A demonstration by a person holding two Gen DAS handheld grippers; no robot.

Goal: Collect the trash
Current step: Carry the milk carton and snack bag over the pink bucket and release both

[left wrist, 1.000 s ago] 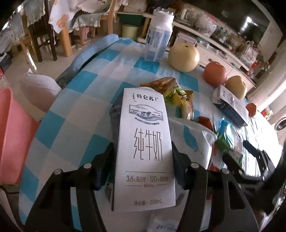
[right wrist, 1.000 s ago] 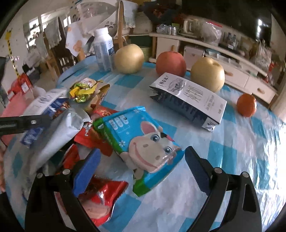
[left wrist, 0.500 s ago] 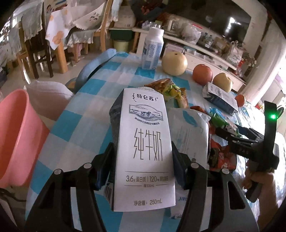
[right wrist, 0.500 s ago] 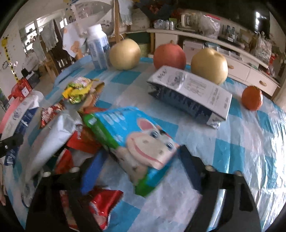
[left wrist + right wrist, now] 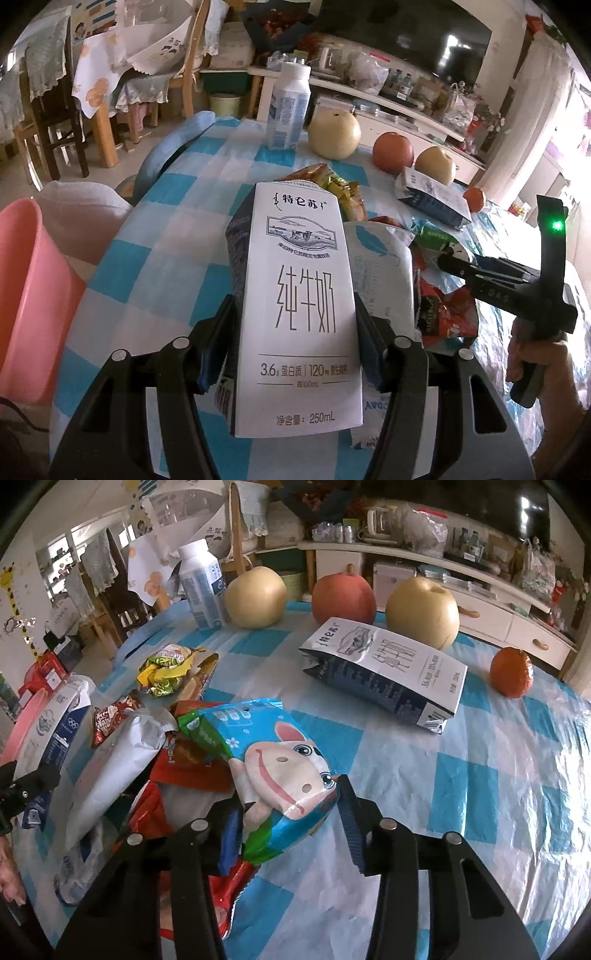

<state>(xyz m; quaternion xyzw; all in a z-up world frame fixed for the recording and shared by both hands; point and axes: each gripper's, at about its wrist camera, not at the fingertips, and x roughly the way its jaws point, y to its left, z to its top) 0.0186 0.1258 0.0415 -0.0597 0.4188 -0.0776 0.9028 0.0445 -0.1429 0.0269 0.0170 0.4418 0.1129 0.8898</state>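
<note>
While the left gripper clamps a milk carton, the right gripper, jaws just closing, pinches a blue snack bag above checked tablecloth.

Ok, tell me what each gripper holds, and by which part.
Left gripper clamps the milk carton across its lower sides. Right gripper, jaws just closing, pinches the near end of the cartoon snack bag.

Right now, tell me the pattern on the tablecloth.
The tablecloth is blue-and-white checked, clearest in the right wrist view.
</note>
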